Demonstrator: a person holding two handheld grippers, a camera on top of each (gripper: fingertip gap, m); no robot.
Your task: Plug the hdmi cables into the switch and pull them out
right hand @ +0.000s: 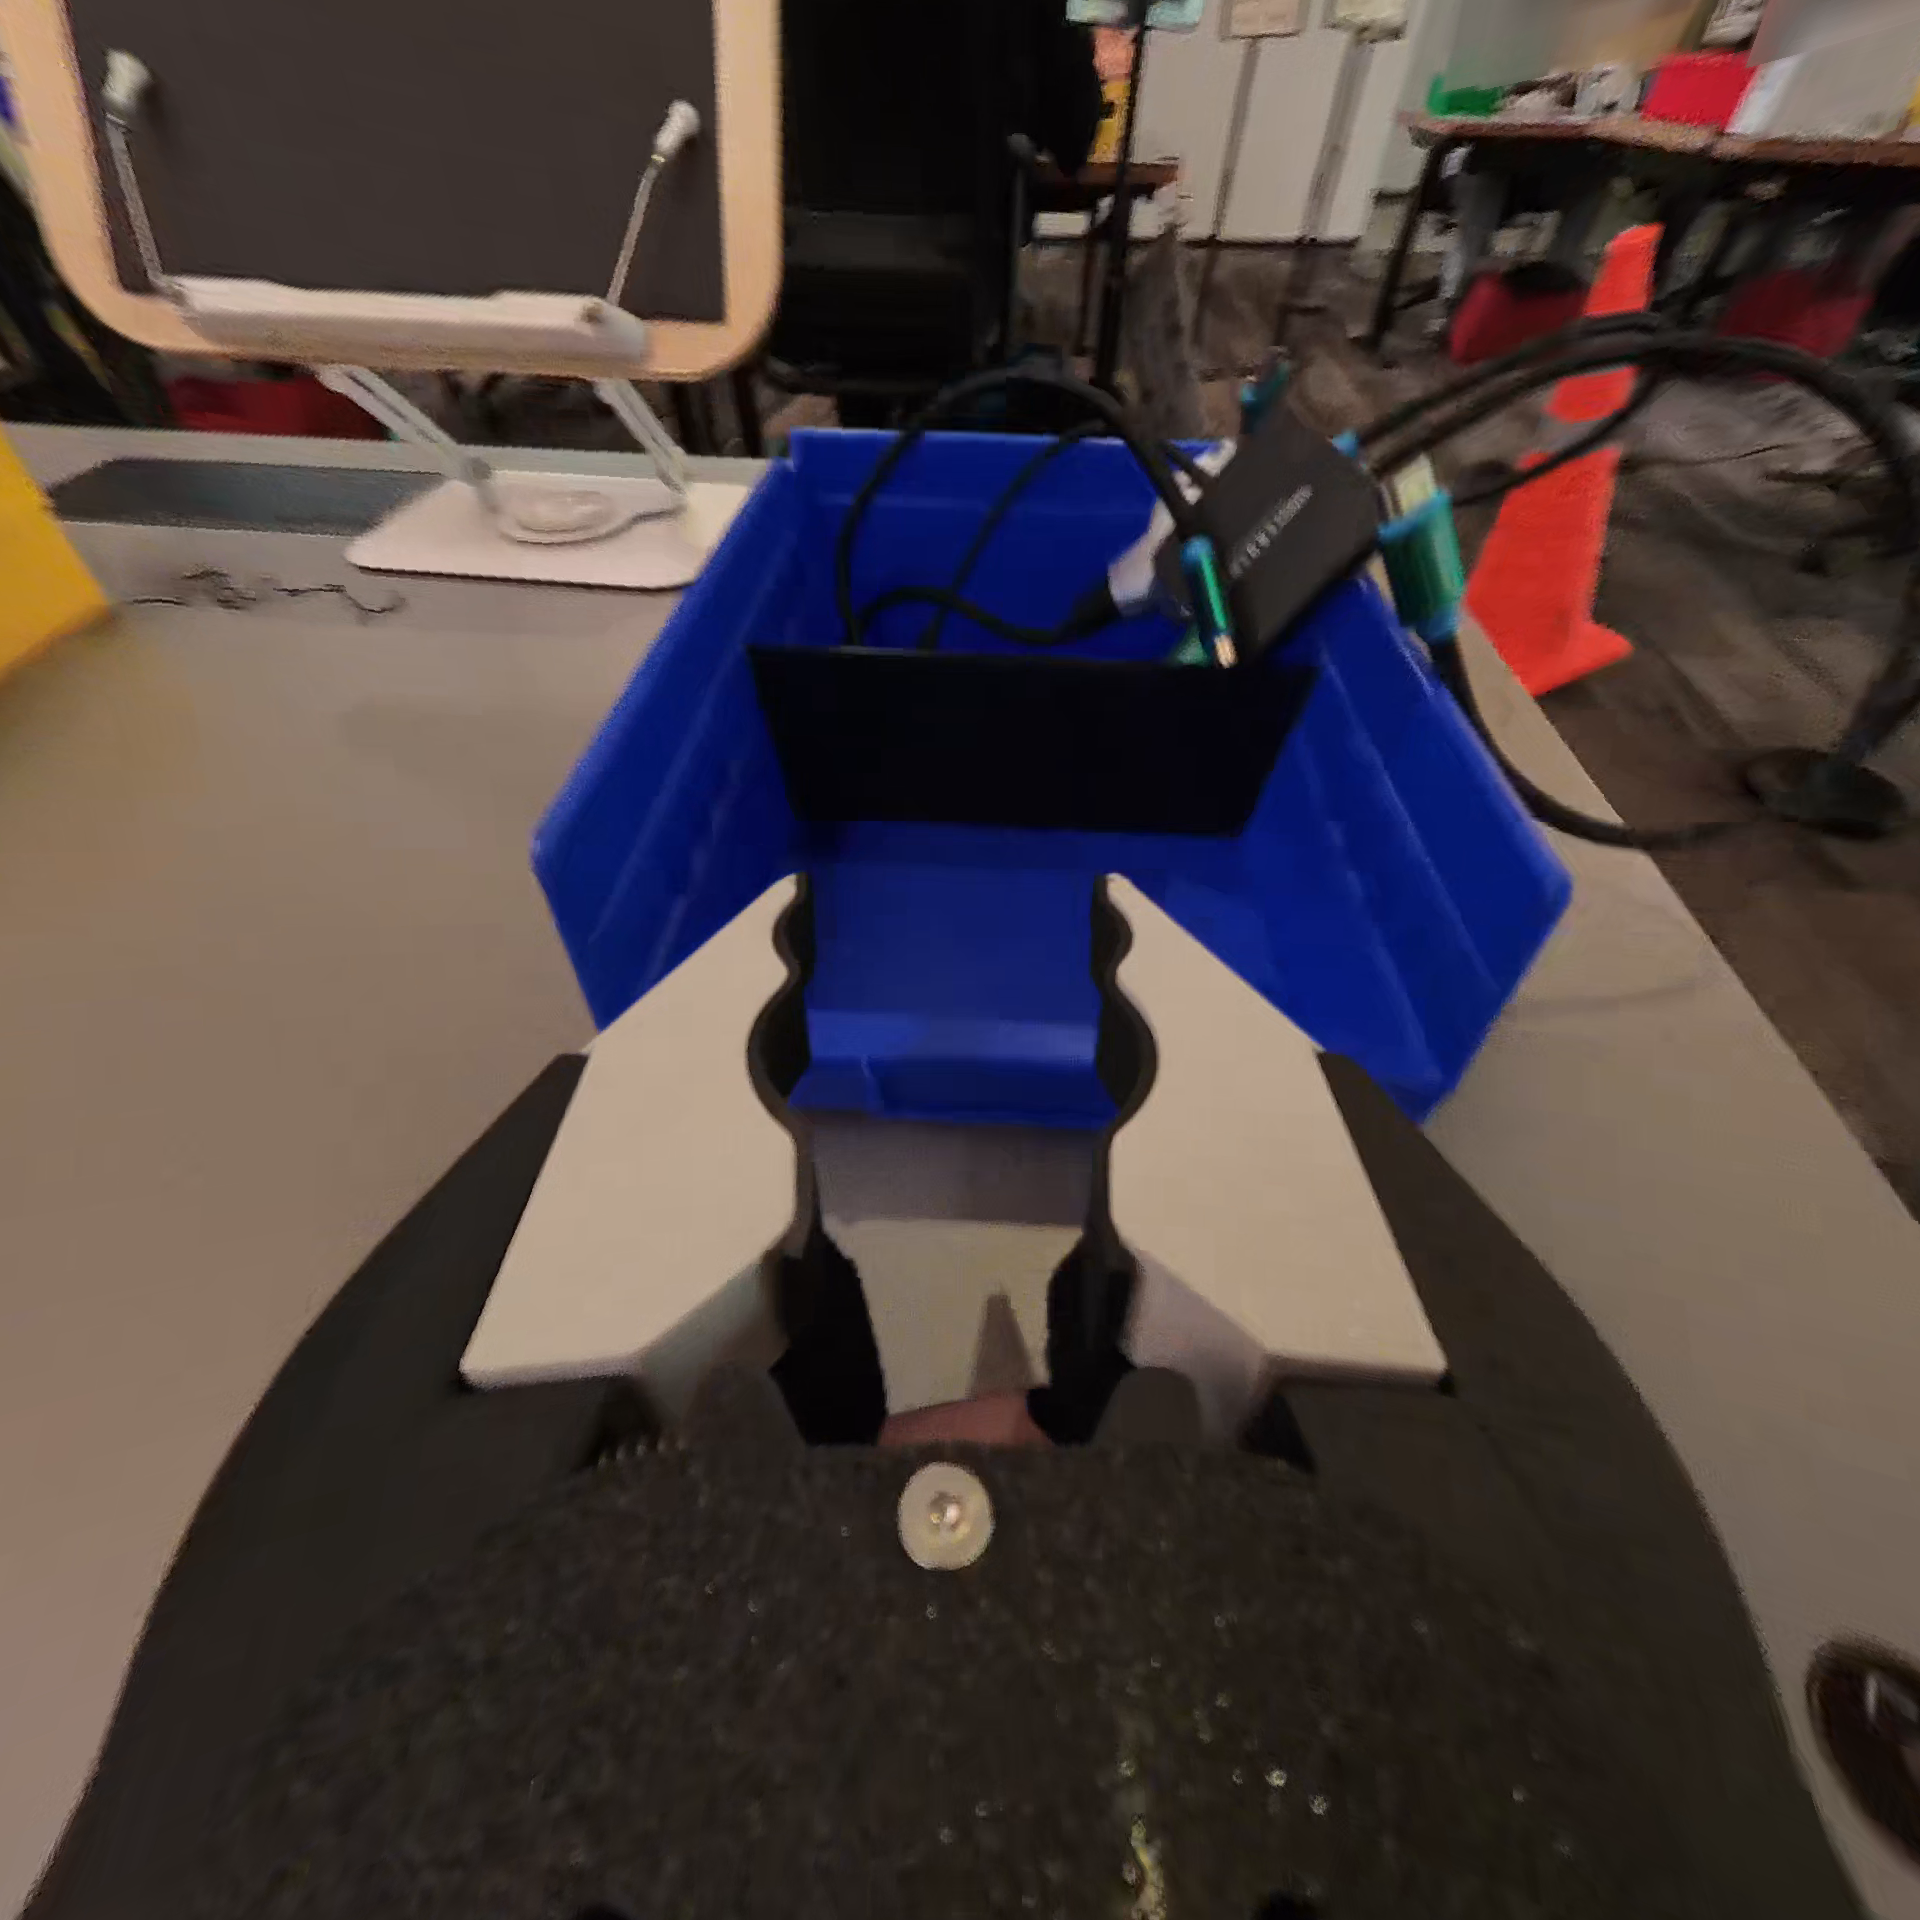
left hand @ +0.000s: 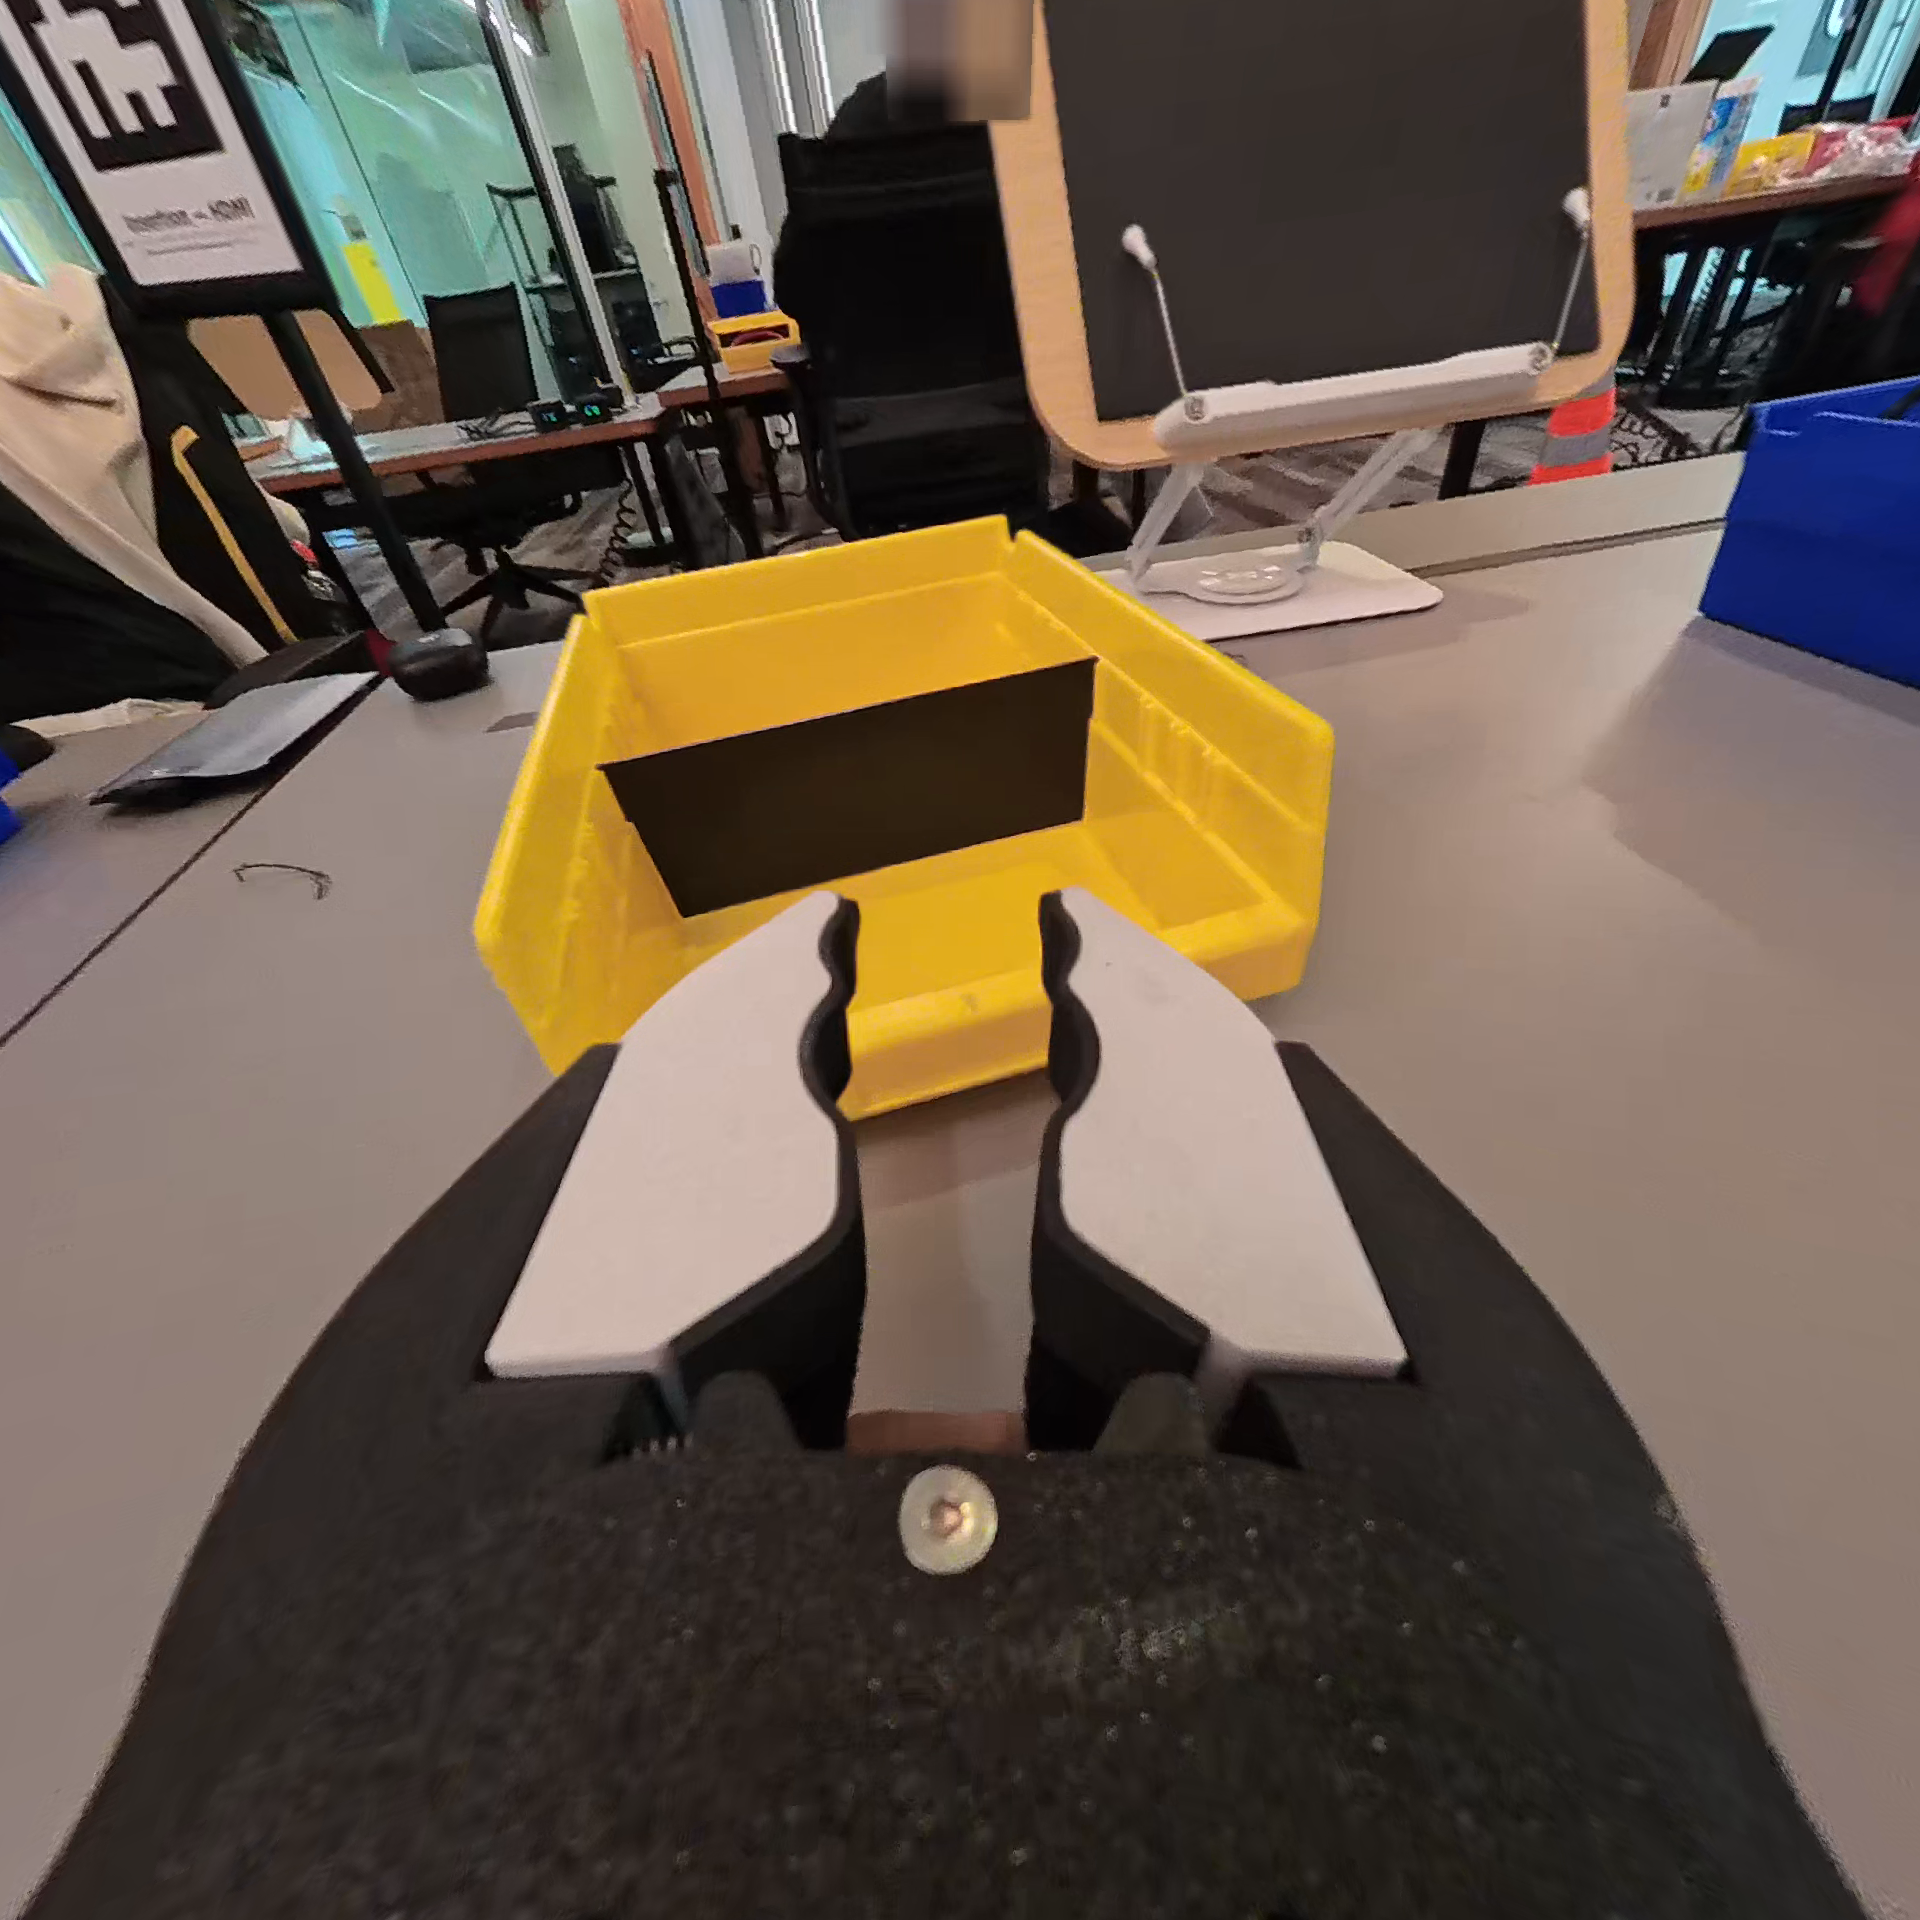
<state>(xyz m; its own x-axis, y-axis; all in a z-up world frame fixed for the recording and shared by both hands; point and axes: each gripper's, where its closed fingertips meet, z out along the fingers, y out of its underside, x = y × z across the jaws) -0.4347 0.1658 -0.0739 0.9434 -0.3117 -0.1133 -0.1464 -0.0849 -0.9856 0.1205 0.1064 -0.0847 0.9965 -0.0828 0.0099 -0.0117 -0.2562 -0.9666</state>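
Left gripper (left hand: 948, 914): jaws apart, nothing between them, held low over the grey table (left hand: 1558, 935). Just ahead of its tips, a yellow bin (left hand: 914, 1049) stands on the table, open front toward the jaws, a black divider (left hand: 852, 800) set across its middle; both compartments visible show bare yellow floor. Beyond the bin and to the right of the jaws, a wood-framed book stand (left hand: 1320, 218) on a white base; at far right, the corner of a blue bin (left hand: 1818, 530). Right gripper (right hand: 948, 894): jaws wide apart, empty, above the same table. Directly ahead of its tips, the blue bin, open front toward the jaws, with its own black divider (right hand: 1029, 748) across it. Behind that divider, to the upper right of the jaws, the black switch (right hand: 1288, 530) rests tilted on the bin's right rim, with teal-ended HDMI cables (right hand: 1418, 566) at its sides; whether the plugs are seated cannot be told. Black cable loops fill the rear compartment and trail off right. Farther right, an orange cone (right hand: 1558, 540) on the floor.
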